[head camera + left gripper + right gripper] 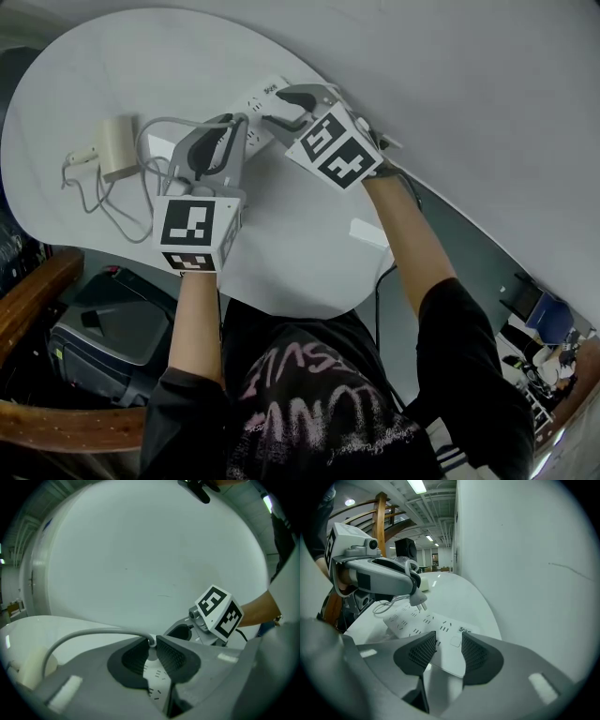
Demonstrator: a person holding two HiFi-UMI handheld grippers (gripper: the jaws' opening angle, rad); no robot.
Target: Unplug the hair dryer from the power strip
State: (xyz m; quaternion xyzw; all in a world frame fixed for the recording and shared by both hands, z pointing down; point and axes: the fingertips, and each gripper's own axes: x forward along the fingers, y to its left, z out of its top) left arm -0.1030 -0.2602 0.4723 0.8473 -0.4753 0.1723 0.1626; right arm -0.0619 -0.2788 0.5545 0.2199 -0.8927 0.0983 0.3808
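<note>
Cubes [195, 234]: white, with black-and-white square marks and no words.
Left gripper [152, 651]: grey jaws with bumpy dark pads, pinched tight on the plug [417, 597].
Plug: small and white, its pins bare, lifted just above the strip [417, 620].
Cord [84, 634]: smooth, grey and round, looping on the table [309, 253] near the dryer [117, 145].
Right gripper [449, 641]: jaws partly open, gripping nothing, with its pads over the strip's end.
Strip: long, flat, white plastic with rows of slots, lying on the table; tiny dark label — too small to read.
Table: smooth, white, round-edged.
Dryer: beige, boxy — at the table's left, well apart from the strip.
</note>
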